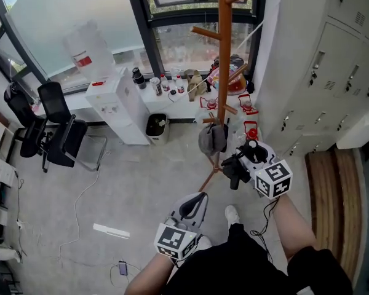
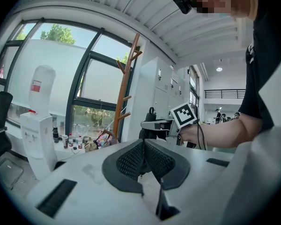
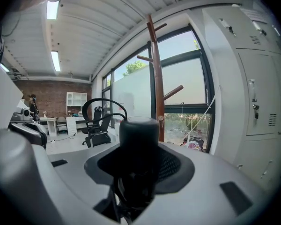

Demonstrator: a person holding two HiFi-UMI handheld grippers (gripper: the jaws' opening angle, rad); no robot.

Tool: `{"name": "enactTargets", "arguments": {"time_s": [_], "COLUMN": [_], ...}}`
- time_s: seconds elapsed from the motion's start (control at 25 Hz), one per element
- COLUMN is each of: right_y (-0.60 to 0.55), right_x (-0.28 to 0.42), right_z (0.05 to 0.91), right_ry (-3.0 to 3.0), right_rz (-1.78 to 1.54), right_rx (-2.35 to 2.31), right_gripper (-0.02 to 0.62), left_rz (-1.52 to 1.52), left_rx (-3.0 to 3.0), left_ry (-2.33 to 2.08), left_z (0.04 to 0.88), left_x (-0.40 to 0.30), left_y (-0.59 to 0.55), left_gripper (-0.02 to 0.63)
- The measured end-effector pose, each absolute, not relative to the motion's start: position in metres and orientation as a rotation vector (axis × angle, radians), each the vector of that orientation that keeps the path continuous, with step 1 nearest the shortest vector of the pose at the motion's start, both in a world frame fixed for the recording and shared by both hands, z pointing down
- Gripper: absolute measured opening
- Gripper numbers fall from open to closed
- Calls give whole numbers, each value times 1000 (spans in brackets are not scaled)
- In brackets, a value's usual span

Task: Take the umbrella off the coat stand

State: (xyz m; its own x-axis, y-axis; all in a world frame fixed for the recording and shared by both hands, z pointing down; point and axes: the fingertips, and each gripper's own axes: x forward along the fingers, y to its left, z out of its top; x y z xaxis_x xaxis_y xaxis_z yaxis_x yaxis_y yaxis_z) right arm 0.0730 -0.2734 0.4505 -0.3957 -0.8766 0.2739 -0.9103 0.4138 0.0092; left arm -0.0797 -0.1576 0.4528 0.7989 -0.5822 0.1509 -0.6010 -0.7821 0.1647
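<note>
Head view first: the coat stand [image 1: 224, 54] runs up the top centre of the frame, with a grey cloth item [image 1: 212, 138] hanging low on it. Just right of that, the right gripper [image 1: 240, 163] is clamped on the umbrella [image 1: 235, 172], a folded black bundle that sits off the stand and close beside its lower part. Lower centre, the left gripper [image 1: 195, 203] carries nothing. Grey lockers [image 1: 332, 72] fill the right side, and a white water dispenser [image 1: 120, 106] stands left of centre.

Over to the left gripper view: its jaws are pressed together at mid-frame, nothing between them. Beyond them, right of centre, the right gripper holds the black umbrella out level, the wooden stand rising behind, left of it.

And the right gripper view: the umbrella's round black handle [image 3: 139, 137] stands upright between the jaws, pinched on both sides, its strap loop [image 3: 103, 108] curling up to the left. The stand rises just behind it, against the window.
</note>
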Motion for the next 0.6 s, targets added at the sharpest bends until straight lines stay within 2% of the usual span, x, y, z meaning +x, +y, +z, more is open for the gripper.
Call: {"name": "enactTargets", "arguments": {"time_s": [0.6], "right_y": [-162], "right_x": [52], "right_z": [446], "right_ry": [-2410], "right_rz": [227], "right_rx": [1604], "right_gripper": [233], "left_rz": [136], "left_rx": [2801], "left_ry": [-830], "left_z": [457], "left_x": [-87], "left_y": [-112], "left_gripper": [21]}}
